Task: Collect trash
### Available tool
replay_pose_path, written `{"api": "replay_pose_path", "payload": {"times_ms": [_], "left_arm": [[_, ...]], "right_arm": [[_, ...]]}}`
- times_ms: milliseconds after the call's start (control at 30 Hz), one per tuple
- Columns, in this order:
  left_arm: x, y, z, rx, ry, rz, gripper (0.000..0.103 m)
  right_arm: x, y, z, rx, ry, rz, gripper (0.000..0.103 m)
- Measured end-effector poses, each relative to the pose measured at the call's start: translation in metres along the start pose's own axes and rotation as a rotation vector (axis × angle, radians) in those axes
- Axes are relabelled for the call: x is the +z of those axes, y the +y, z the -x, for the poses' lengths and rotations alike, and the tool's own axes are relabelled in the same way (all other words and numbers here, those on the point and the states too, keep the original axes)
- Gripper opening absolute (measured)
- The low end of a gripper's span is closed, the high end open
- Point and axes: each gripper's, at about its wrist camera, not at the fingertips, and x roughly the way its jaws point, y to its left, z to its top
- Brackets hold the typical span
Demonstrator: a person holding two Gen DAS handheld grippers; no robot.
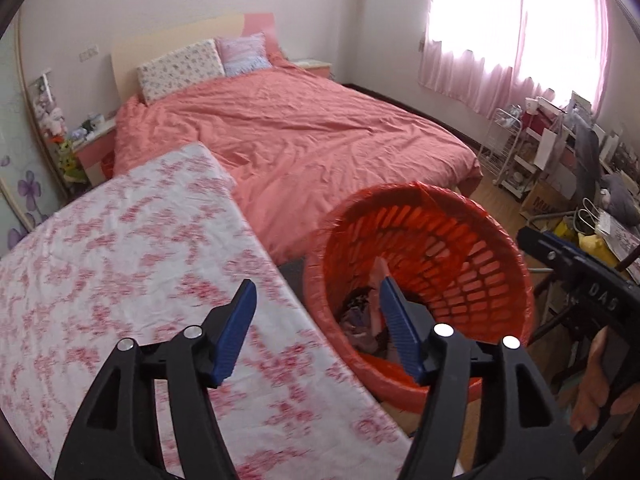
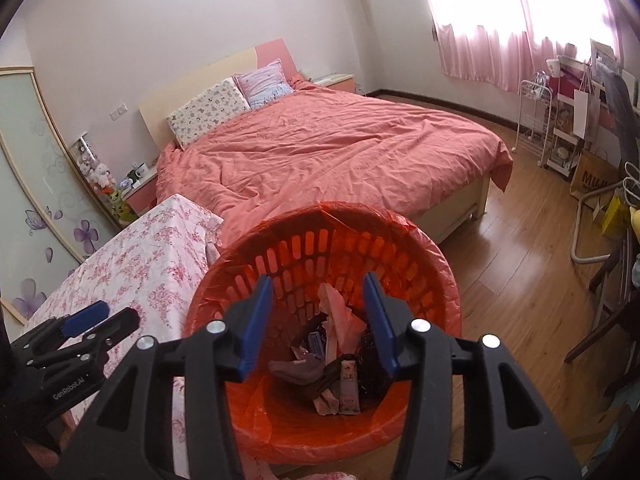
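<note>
The left gripper [image 1: 316,300] has glossy black plastic arms with triangular cut-outs, silver round screw heads at the pivots and ribbed blue fingers [image 1: 236,332]. The right gripper [image 2: 318,296] is built alike; white lettering marks both bodies.

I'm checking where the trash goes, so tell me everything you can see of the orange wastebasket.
The orange wastebasket is round, plastic by its look, with rows of slots in its wall. A thin red bag lines it, folded over the rim. It stands upright on the wooden floor, beside the table with the floral cloth and close to the foot of the bed. At its bottom lie crumpled wrappers and paper scraps. Nothing visibly grips it; the right hand-held gripper hangs open above its mouth.
</note>
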Motion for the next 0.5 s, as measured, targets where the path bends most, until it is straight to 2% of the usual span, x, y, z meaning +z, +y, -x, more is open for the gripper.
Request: {"api": "replay_pose_path", "payload": {"times_ms": [167,300,400,500], "left_arm": [[-0.012,0.023,0.051,0.092,-0.108,0.01,0.093],[-0.027,0.043,0.105,0.193,-0.214,0.021,0.101],[-0.043,0.054,0.135,0.264,-0.268,0.04,0.101],[-0.059,0.068,0.155,0.295,-0.285,0.081,0.101]], "right_arm": [[-0.002,0.027,0.053,-0.012,-0.117,0.07,0.077],[-0.012,0.047,0.103,-0.042,-0.219,0.104,0.097],[-0.028,0.061,0.136,-0.117,-0.297,0.112,0.099],[-0.044,0.073,0.163,-0.201,-0.334,0.13,0.099]]}}
